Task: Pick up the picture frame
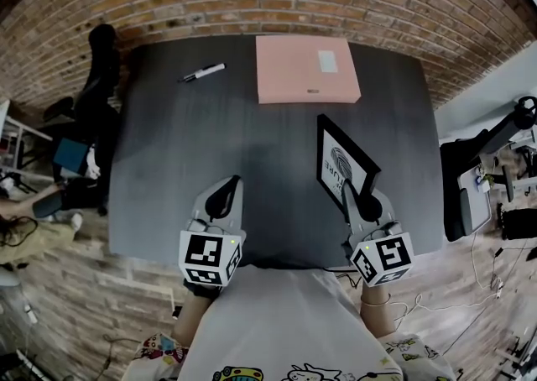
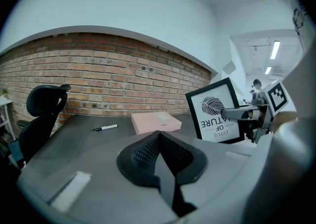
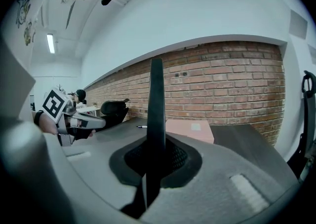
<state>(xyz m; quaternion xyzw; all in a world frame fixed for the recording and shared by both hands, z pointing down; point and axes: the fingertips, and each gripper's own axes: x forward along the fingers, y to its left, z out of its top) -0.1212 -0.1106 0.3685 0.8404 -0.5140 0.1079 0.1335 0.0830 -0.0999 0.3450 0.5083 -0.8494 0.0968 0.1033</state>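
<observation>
The dark table (image 1: pixel 185 161) filled most of my head view, with a flat pink box (image 1: pixel 306 69) lying at its far edge. The picture frame (image 1: pixel 340 165) stood on edge on the near right of the table, between that box and my right hand. Its long axis ran away from me toward the box. Its printed face was turned left, toward my other hand, and the lettering was upside down. I could not tell whether its lower edge touched the tabletop or hung just clear. The right gripper (image 1: pixel 359 203) was the one that mattered, since it sat at the frame's near end. In the right gripper view the black moulding rose edge-on from between the jaws, which were clamped on it. I judged the lift to be a matter of raising that hand while keeping the frame upright. The left gripper (image 1: pixel 223 196) hovered well apart to the left, with its jaws pressed together on nothing, so it could only steady the frame's face if needed. A small marker pen (image 1: pixel 204 72) lay far off, left of the box, out of the way.
</observation>
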